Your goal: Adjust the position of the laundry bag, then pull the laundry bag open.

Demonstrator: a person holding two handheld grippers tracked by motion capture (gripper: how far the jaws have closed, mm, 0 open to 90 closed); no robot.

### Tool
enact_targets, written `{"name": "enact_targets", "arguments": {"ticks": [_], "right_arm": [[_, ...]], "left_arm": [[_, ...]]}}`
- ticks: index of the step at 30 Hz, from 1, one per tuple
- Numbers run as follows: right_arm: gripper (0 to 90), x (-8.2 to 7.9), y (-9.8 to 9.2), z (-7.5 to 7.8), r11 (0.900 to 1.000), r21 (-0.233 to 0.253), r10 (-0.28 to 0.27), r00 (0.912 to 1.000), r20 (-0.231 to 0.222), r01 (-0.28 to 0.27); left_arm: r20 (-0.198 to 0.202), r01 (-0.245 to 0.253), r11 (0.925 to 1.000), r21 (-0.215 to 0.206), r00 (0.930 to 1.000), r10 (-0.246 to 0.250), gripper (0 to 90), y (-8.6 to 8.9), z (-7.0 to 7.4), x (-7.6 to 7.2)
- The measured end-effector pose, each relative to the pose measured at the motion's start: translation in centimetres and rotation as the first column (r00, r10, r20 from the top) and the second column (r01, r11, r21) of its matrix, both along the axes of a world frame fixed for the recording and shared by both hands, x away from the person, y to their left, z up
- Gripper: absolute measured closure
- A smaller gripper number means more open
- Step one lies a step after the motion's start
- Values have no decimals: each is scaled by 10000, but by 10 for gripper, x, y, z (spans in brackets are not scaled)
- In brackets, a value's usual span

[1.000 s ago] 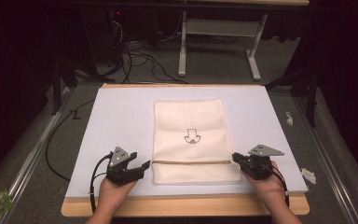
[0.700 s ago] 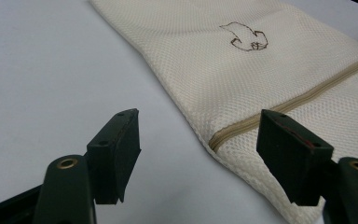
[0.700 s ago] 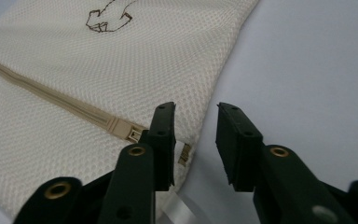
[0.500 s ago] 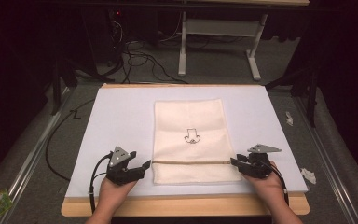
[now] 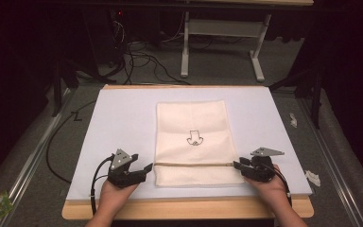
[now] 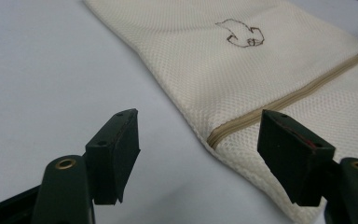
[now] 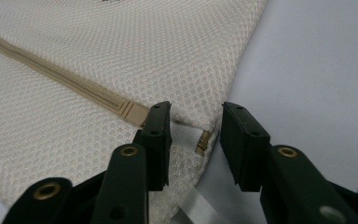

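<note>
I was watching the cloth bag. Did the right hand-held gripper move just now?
Yes, slightly. The right hand-held gripper has crept left toward the mesh bag, so its tips now sit at the zipper end on the bag's right edge.

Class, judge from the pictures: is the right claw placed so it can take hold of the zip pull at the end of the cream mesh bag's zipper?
Probably yes. The right claw is open, its jaws either side of the small brass zip pull at the edge of the cream mesh bag, with nothing between them.
</note>
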State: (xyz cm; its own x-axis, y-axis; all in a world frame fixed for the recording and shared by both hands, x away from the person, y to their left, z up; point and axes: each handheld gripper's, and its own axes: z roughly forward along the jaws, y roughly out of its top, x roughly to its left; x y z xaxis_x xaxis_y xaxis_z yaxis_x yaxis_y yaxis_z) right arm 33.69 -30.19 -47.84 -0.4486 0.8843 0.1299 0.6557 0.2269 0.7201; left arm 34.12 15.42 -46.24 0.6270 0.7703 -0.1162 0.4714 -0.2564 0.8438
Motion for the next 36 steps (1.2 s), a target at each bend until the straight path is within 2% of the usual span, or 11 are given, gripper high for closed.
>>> {"name": "enact_targets", "arguments": {"ticks": [5,10,13,16,17,20,23,27,29,32,36], "right_arm": [[758,0,2,0,9994,-251,240,9997,110,-237],[821,3,2,3,9979,-310,570,9984,-49,-572],[840,4,1,6,9964,-391,755,9970,141,-749],[841,0,1,14,9965,-253,809,9956,475,-797],[841,-1,0,16,9967,-133,806,9953,535,-800],[842,-5,0,18,9968,-217,782,9941,753,-768],[844,-9,4,22,9963,-416,787,9919,997,-749],[845,-12,6,27,9973,-146,728,9891,1281,-715],[846,-14,7,30,9975,75,693,9890,1308,-709],[849,-17,8,33,9971,144,716,9874,1411,-744],[852,-19,9,38,9954,192,894,9820,1666,-939]], "left_arm": [[-1,267,9995,-164,9996,-267,319,2,3,-3],[61,-18,9993,-368,10000,20,313,3,3,0],[97,-13,9992,-405,10000,17,311,1,2,0],[170,114,9992,-396,9998,-107,327,0,3,-2],[223,137,9989,-453,9997,-127,330,-1,3,-3],[296,185,9980,-608,9994,-167,328,-2,5,-4],[299,400,9981,-459,9988,-387,299,-8,8,-7],[308,823,9964,-205,9962,-816,333,-19,14,-17],[300,1212,9920,-351,9923,-1202,343,-26,16,-20],[181,1542,9842,-867,9880,-1532,370,-40,20,-21],[-60,2239,9707,-877,9743,-2253,416,-69,18,-21]]}}
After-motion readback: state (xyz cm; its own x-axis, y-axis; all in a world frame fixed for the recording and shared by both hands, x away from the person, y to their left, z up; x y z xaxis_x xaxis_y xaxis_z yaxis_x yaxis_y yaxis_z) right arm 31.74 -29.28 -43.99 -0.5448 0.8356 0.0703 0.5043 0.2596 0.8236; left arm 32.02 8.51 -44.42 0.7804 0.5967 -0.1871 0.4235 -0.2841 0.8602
